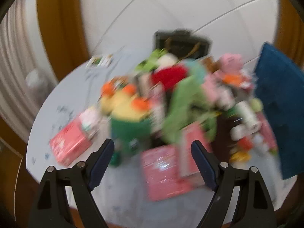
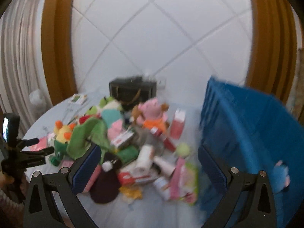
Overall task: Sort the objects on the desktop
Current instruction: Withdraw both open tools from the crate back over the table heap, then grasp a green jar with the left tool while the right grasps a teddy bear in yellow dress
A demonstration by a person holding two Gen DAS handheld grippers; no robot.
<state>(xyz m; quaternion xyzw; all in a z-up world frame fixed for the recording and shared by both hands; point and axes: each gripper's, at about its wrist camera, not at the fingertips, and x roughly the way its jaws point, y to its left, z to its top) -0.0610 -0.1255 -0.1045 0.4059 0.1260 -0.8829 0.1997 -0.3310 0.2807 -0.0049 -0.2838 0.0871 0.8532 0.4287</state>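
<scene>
A blurred pile of plush toys and small boxes covers the round white table (image 1: 123, 199) (image 2: 133, 209). In the left wrist view my left gripper (image 1: 153, 148) is open above the near edge, with a pink box (image 1: 163, 171) between its fingers' line and a second pink box (image 1: 70, 144) to the left. A yellow-and-green plush (image 1: 125, 110) and a green plush (image 1: 186, 102) lie behind. In the right wrist view my right gripper (image 2: 148, 152) is open over the pile, above a dark maroon plush (image 2: 106, 182), a white bottle (image 2: 145, 159) and a pink pig plush (image 2: 152, 110).
A tall blue bin (image 2: 245, 138) (image 1: 279, 102) stands at the table's right side, with a blue plush (image 2: 282, 176) showing in it. A black box (image 2: 133, 91) (image 1: 182, 41) sits at the back. My left gripper (image 2: 36, 155), with its camera, shows at the right wrist view's left edge.
</scene>
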